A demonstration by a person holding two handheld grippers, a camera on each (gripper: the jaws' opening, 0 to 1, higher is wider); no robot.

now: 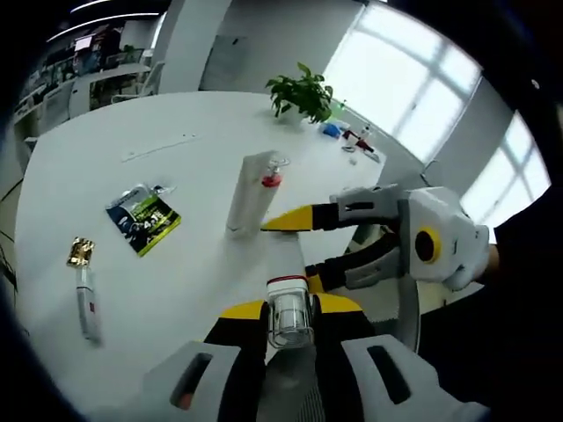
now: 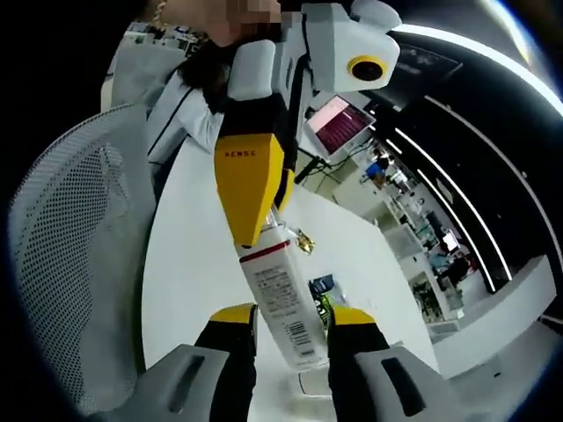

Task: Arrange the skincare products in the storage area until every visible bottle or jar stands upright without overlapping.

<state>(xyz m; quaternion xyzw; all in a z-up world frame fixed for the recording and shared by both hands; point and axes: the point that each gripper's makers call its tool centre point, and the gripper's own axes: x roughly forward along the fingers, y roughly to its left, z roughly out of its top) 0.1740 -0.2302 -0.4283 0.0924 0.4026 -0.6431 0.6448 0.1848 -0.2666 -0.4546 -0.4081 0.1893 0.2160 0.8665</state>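
My left gripper [image 1: 290, 306] is shut on the clear end of a white-labelled bottle [image 1: 288, 316] with a red band, held in the air over the white table [image 1: 106, 149]. My right gripper [image 1: 297, 249] reaches in from the right, jaws apart by the bottle's far end. In the right gripper view, that bottle [image 2: 286, 308] runs down between my right gripper's [image 2: 292, 316] jaws with a thin gap on one side, and the left gripper [image 2: 251, 189] grips its upper end. A tall white bottle [image 1: 251, 193] looks upright beside a small red-capped one [image 1: 273, 178]. A gold-capped tube [image 1: 84, 286] lies flat.
A green sachet [image 1: 145, 220] lies on the table left of the white bottle. A potted plant [image 1: 303, 92] and small items [image 1: 356, 141] sit at the far edge. A person in a white jacket [image 2: 189, 105] and a mesh chair [image 2: 70, 264] are close by.
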